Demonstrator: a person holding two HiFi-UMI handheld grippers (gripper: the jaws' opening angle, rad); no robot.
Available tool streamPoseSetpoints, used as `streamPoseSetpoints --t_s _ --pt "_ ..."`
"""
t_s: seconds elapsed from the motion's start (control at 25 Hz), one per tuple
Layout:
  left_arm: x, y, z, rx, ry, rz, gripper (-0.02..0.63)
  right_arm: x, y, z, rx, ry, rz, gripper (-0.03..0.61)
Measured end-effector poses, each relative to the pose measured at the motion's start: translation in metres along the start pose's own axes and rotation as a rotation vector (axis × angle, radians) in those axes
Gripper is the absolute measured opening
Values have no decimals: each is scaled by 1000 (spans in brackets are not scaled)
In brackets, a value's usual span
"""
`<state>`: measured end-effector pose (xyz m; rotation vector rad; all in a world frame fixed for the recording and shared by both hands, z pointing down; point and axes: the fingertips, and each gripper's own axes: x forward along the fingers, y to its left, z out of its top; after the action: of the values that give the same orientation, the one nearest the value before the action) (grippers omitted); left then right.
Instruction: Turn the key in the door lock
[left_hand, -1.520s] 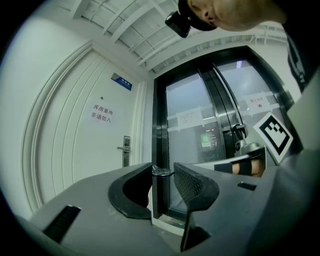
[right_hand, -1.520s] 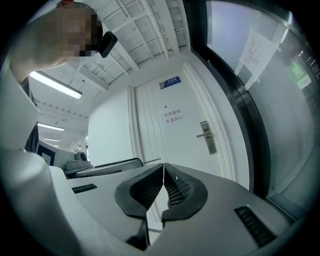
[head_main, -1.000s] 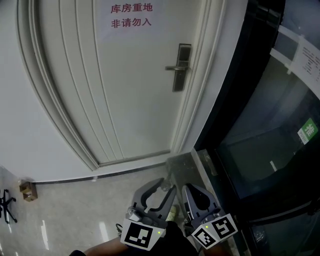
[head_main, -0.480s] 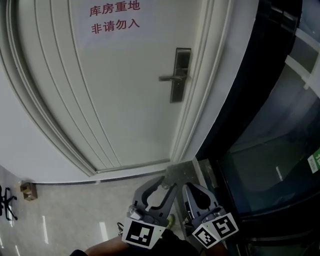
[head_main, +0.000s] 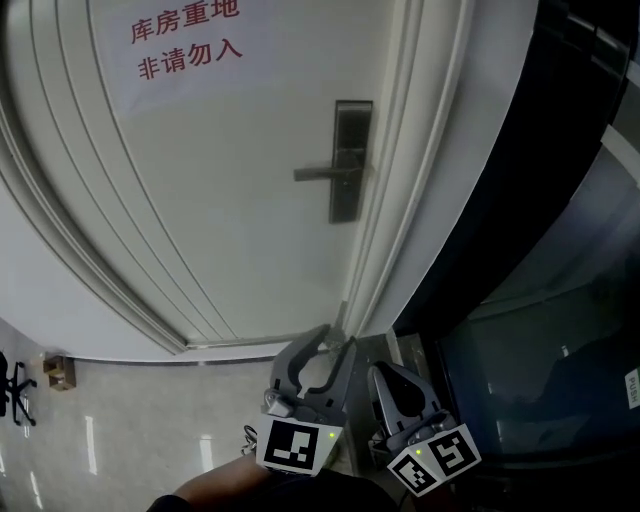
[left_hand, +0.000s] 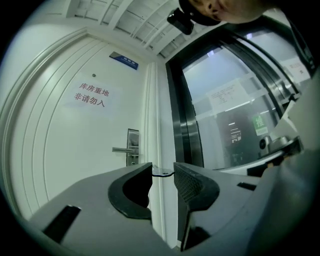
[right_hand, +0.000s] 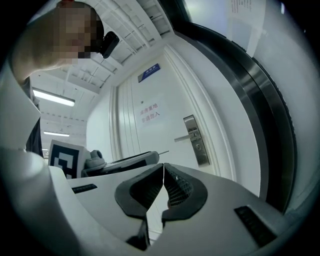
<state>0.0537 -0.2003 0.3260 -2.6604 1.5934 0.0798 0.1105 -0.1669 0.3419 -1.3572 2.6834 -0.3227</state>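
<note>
Well short of lock plate (left_hand: 132, 148) ahead-left of jaws, L gripper (left_hand: 163, 181) pinches thin key (left_hand: 160, 174); R gripper (right_hand: 163, 172) jaws pressed together.

Ahead of the left gripper (left_hand: 162, 176) jaws and the key (left_hand: 161, 174) pinched between them, open air runs up to the door (left_hand: 75, 160) — only the lever handle (left_hand: 121, 149) juts out from the lock plate (left_hand: 133, 146), ahead-left. Straight ahead stands the door frame (left_hand: 154, 115); to the right, a glass wall (left_hand: 230, 125).
</note>
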Motion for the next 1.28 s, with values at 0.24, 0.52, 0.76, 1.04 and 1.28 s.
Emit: streamPoseSetpoints --t_s 0.24,0.52,0.76,1.04,1.28 --pt "64 19 -5 13 -12 81 130 13 -38 6 17 -5 -15 15" --pt "133 53 -21 4 -14 150 130 43 -70 11 -3 -7 -42 15" --pt "190 81 -34 1 11 187 130 78 -95 20 -9 0 -61 15" --pt "232 108 -46 21 8 237 130 99 -128 13 13 25 -92 15" --pt "246 112 -51 58 9 254 130 106 -142 10 26 33 -97 15"
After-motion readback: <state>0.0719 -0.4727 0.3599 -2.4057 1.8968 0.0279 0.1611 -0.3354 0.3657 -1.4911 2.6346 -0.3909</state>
